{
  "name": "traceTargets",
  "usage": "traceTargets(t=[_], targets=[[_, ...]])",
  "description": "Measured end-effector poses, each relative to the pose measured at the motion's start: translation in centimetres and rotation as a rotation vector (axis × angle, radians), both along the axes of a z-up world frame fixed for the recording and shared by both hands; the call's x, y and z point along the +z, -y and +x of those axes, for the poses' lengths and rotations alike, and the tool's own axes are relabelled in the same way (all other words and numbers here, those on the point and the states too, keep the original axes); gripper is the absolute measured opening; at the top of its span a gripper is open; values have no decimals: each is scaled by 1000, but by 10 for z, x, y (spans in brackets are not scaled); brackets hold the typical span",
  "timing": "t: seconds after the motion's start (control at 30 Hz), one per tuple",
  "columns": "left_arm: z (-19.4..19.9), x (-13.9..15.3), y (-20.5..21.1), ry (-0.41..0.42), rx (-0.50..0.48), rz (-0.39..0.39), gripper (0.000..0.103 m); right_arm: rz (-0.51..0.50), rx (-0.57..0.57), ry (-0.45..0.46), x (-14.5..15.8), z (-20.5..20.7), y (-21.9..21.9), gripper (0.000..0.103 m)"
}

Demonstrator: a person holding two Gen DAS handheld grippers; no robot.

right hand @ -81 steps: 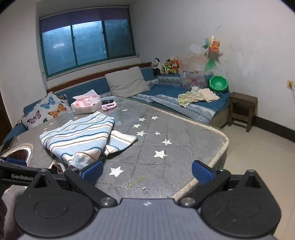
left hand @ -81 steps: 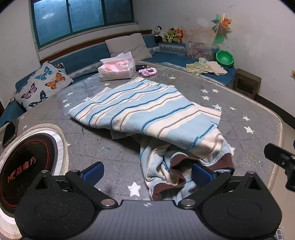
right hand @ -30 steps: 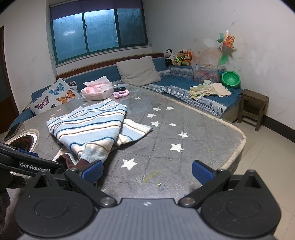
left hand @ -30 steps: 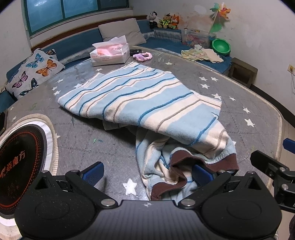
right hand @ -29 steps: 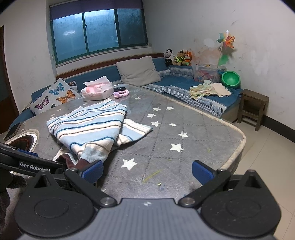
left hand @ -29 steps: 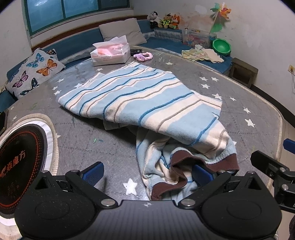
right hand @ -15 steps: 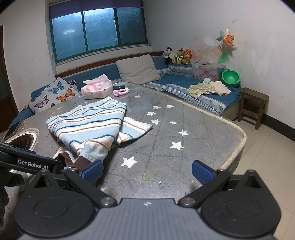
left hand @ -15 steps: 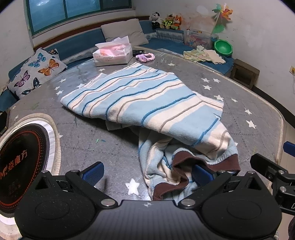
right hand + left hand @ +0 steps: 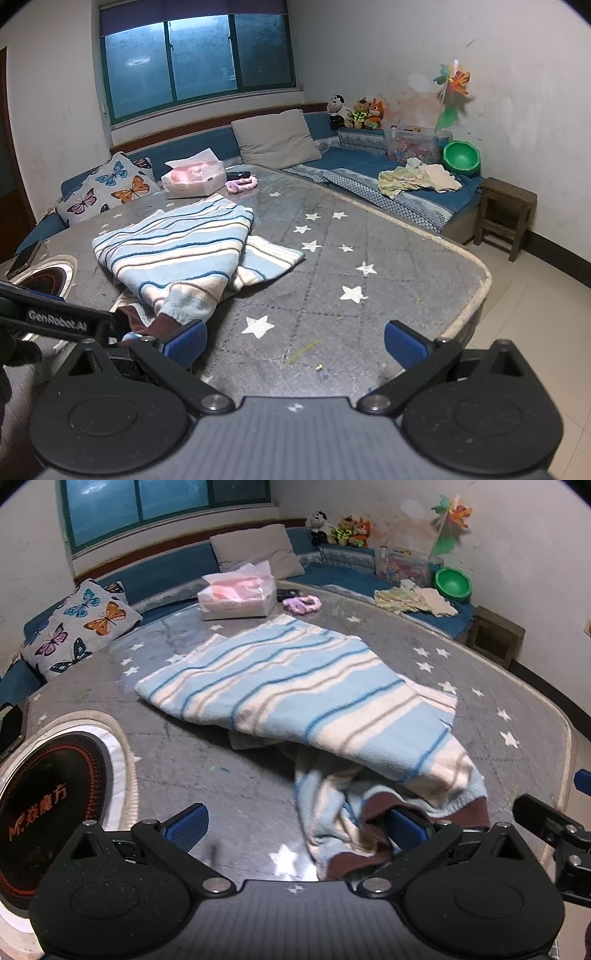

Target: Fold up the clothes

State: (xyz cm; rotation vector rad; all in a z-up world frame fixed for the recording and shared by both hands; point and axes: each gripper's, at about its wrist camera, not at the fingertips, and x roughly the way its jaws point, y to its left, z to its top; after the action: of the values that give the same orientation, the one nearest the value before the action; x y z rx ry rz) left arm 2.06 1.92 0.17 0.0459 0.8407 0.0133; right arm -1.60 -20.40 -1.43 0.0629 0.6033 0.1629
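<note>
A: Big grey table point(image 9: 229, 786) with stars, and the striped sweater point(image 9: 295, 690) sprawled across the middle of it, half doubled over itself. What's new?

B: Not much in the cloth. Compared with a moment ago the left tool point(image 9: 297, 821) has eased back and up a touch, so more of the table shows in front of it. The sweater lies as it did, with the brown cuff point(image 9: 373, 808) bunched at the near edge.

A: So no fold made yet?

B: I'd say not. It looks like lining up for a grab, and the folding proper is still ahead.

A: Where's the cuff against the tools?

B: In the left view the cuff sits right at the left tool's right-hand finger point(image 9: 406, 825), maybe touching; the jaws stand wide with nothing between them. The right tool point(image 9: 295, 343) is spread wide too, empty, over bare table beside the sweater point(image 9: 177, 247), its left-hand finger point(image 9: 186, 341) just beside the cuff point(image 9: 162, 325).

A: And that small stuff at the back?

B: A tissue box point(image 9: 238, 596) and a pink scrunchie point(image 9: 301, 603), well apart from the sweater's near end.
</note>
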Motion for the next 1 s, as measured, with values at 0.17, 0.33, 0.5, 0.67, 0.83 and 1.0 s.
traceTargets(t=[0.17,0.33,0.5,0.67,0.83,1.0], targets=[[0,4,-21,12,34,-3,103,-10,39,5,7,3,-2,103],[-8,14,-38,28,44,-55,103,-10,114,12,16,9,-12,103],[-3,22,-42,47,54,-19,103,-53,138,11,15,31,-21,101],[11,27,-48,67,69,15,103,-81,128,-32,4,62,-20,94],[26,28,-61,66,111,7,102,-107,121,-36,3,97,-23,88],[31,24,-64,55,105,-3,101,-136,113,-98,-12,134,-30,77]])
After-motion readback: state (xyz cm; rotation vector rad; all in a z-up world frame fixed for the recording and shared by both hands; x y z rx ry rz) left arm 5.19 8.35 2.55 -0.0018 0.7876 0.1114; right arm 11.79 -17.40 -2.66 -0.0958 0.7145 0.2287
